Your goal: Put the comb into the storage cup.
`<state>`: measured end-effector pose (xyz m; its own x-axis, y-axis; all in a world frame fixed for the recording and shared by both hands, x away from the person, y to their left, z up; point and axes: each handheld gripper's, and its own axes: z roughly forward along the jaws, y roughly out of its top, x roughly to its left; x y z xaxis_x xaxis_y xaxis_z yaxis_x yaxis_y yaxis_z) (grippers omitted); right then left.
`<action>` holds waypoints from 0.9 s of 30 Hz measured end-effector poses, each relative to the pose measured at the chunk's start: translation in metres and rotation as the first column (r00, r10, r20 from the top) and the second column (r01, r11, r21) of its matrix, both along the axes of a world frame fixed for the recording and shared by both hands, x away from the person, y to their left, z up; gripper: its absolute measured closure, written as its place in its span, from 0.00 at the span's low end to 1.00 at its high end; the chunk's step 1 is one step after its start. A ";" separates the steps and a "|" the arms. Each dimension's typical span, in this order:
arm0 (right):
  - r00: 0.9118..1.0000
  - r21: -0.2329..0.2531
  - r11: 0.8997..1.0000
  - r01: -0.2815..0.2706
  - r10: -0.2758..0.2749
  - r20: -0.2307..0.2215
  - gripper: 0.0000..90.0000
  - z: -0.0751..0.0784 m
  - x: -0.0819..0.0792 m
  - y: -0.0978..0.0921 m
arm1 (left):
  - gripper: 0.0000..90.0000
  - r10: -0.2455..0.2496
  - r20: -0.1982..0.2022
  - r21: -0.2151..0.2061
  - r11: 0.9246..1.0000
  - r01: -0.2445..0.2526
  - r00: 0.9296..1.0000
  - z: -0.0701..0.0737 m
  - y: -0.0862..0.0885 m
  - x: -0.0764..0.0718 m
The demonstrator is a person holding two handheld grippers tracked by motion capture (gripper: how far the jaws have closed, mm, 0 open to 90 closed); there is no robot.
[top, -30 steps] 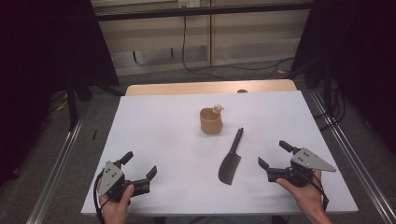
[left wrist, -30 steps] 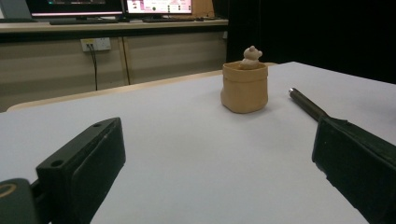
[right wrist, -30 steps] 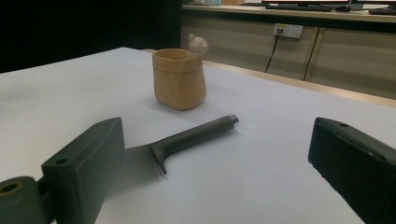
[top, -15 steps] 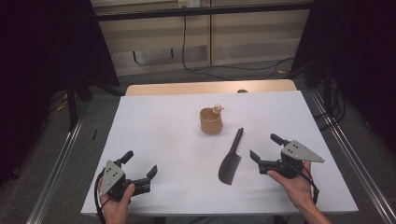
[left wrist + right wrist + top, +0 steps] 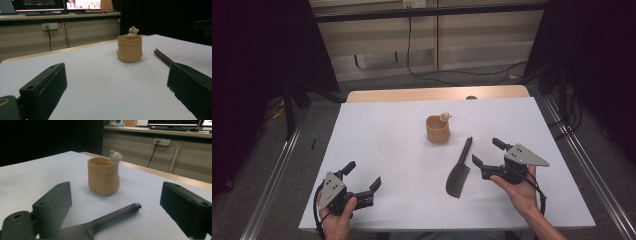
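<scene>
A tan cup (image 5: 438, 129) with a small bear figure on its rim stands upright near the middle of the white table (image 5: 382, 135). A dark cleaver-shaped knife (image 5: 459, 171) lies flat to its right, handle toward the cup. My right gripper (image 5: 485, 154) is open just right of the blade; its own view shows the knife handle (image 5: 117, 213) between the jaws and the cup (image 5: 103, 179) beyond. My left gripper (image 5: 362, 175) is open at the front left, holding nothing. From it the cup (image 5: 129, 47) and knife handle (image 5: 163, 57) lie ahead.
The table's front edge runs just under both hands. A wooden strip (image 5: 437, 93) borders the far edge. Metal rails (image 5: 584, 165) flank the table on both sides. Cables (image 5: 447, 75) lie on the floor beyond.
My right gripper has moved left and forward toward the knife blade. The left gripper has stayed put.
</scene>
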<state>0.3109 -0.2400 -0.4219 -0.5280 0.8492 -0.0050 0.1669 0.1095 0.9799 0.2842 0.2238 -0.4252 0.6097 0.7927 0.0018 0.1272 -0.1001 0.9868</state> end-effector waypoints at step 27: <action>0.999 0.066 0.998 -0.022 0.020 0.028 0.36 0.008 0.036 0.027 | 0.03 -0.003 0.003 -0.009 1.000 0.003 1.000 0.002 0.001 -0.002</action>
